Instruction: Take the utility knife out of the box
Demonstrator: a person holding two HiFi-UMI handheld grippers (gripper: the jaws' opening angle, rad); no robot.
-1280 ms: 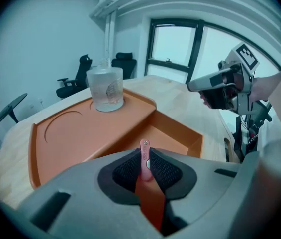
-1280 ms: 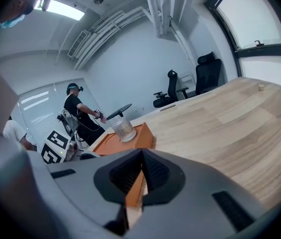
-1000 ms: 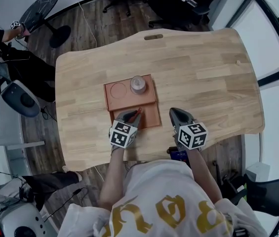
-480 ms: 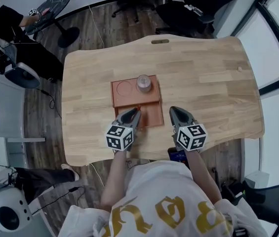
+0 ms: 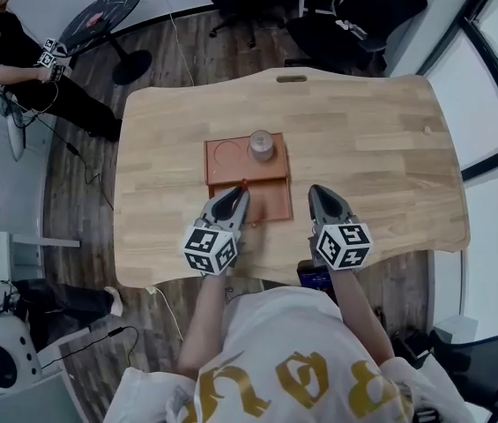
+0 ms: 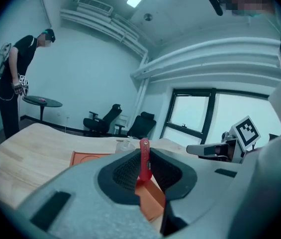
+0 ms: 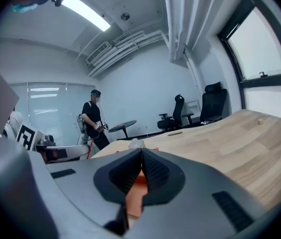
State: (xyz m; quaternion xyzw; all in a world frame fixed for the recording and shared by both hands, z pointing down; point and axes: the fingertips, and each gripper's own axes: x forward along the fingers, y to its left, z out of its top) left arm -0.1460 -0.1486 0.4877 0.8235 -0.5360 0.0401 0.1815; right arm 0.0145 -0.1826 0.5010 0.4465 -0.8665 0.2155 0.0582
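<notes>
Above the box [image 5: 271, 203] on the table [image 5: 381, 148], our left gripper [image 5: 236, 198] pinches the red utility knife [image 6: 143, 153]; our right gripper [image 5: 320, 194] keeps its jaws pressed together, empty. Held only by its narrow edge, the knife may slip and drop back.

White shirt [image 5: 257, 324], gold lettering [image 5: 306, 384]; left tool [image 5: 239, 192], right tool [image 5: 317, 192] grey, black ribbed pads [image 6: 124, 172], black-white marker cubes [image 5: 209, 248].

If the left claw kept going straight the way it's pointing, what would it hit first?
Probably the clear round container on the orange box, right behind the red utility knife it grips; depth unclear.
</notes>
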